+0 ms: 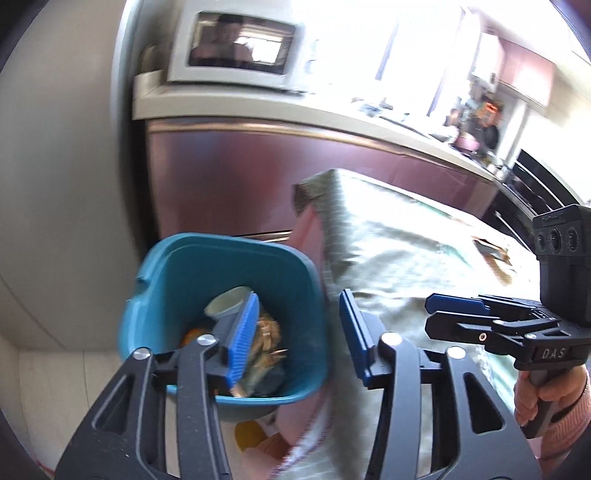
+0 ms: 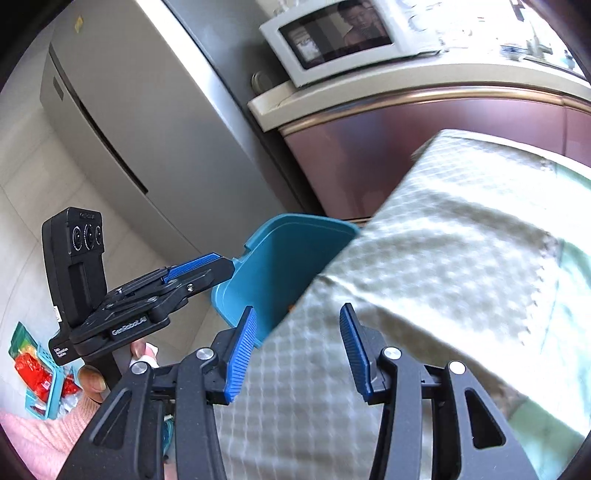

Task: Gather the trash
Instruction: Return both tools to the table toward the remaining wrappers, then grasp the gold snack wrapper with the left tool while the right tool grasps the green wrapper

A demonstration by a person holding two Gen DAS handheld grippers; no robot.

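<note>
Left gripper (image 1: 295,332), black frame with blue ribbed pads, lower centre of left wrist view: jaws apart, nothing between them, pads touch nothing. Left blue pad (image 1: 242,339) overlaps the mouth of the teal square plastic bin (image 1: 177,266) in the picture; right pad lies over the cloth. Bin sits lower left of centre, just beside the table's edge and below its top. Inside the bin: trash, a pale paper cup (image 1: 231,301), crumpled brown wrapper (image 1: 267,332), an orange bit (image 1: 192,336), a dark grey lump at the bottom.

Pale green checked tablecloth (image 1: 399,251) covers the table from centre to right, with a pink layer showing at its corner. Right gripper (image 1: 454,314) enters from the right edge over the cloth, held by a hand (image 1: 543,395) in a pink sleeve.

Right wrist view: right gripper (image 2: 299,347) lower centre, jaws apart, empty, hovering over the tablecloth (image 2: 443,258). Teal bin (image 2: 280,258) at centre, partly hidden by the table edge. Left gripper (image 2: 199,269) at mid left, pointing toward the bin rim; the hand (image 2: 96,380) holding it is at lower left. Red packets in a teal basket (image 2: 37,373) are on the floor at far left.

Background: white microwave (image 2: 343,33) on a beige counter, maroon cabinet (image 2: 406,122) below, grey fridge (image 2: 122,110) at upper left. Both frames blurred.
</note>
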